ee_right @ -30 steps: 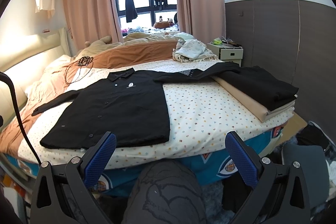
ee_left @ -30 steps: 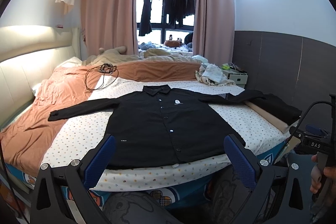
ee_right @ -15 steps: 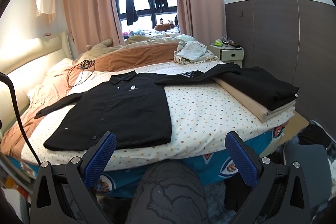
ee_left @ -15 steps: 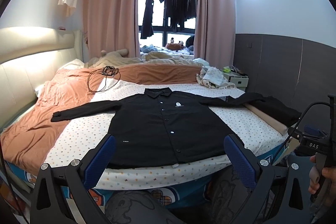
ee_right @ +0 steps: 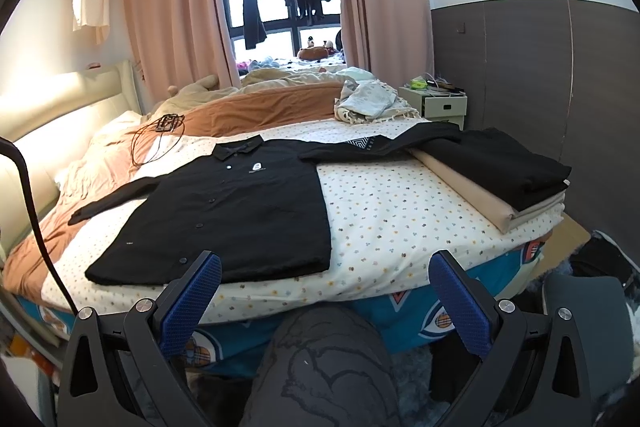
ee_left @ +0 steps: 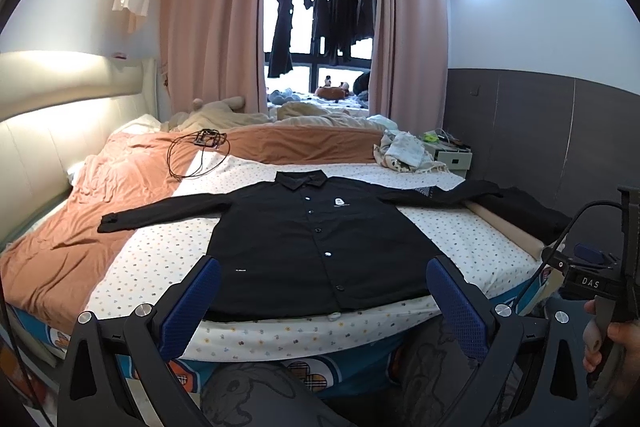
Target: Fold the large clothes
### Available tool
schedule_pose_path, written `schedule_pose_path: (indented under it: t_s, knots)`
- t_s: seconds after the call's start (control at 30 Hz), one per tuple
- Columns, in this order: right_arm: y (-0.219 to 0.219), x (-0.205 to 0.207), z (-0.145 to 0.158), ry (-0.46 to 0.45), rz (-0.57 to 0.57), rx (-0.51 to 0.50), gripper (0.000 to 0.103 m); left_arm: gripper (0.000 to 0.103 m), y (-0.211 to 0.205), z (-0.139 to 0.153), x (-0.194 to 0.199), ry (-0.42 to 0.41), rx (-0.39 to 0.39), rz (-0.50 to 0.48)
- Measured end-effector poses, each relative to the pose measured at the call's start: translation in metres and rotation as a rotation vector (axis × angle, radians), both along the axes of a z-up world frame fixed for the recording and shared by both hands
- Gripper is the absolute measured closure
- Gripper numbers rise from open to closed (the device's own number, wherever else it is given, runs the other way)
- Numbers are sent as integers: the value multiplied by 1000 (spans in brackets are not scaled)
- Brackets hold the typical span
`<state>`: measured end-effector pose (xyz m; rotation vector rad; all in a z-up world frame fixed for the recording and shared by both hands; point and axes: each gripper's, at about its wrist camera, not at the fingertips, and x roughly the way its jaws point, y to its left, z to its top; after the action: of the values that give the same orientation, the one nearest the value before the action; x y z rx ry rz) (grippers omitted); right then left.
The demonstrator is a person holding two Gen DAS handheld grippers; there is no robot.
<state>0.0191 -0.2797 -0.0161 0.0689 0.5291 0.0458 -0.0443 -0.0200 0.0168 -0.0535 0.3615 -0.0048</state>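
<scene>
- Your black button-up shirt point(ee_left: 316, 239) lies flat, front up, on the dotted sheet point(ee_left: 160, 259) of the bed, collar at the far side, hem at the near edge, both sleeves spread out sideways.
- Its right sleeve point(ee_right: 384, 145) rests across the stack of folded clothes point(ee_right: 496, 171) at the bed's right edge.
- Your left gripper point(ee_left: 320, 301) and right gripper point(ee_right: 324, 291) hover off the near edge, fingers spread wide, holding nothing.
- No fold is made yet; you look to be at the approach step.
- Next, reach for a sleeve or shoulder and bring it across the body.
</scene>
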Motion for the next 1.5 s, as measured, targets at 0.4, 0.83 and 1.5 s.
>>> schedule_pose_path:
  t_s: [0.4, 0.83, 1.5]
  knots:
    - [6, 4, -6, 4, 11, 18, 0, 0, 7, -8, 3, 21, -12, 16]
    - [34, 35, -21, 25, 31, 0, 0, 0, 39, -18, 30, 56, -20, 71]
    - [135, 164, -41, 128, 174, -14, 0, 0, 192, -45, 114, 193, -101, 323]
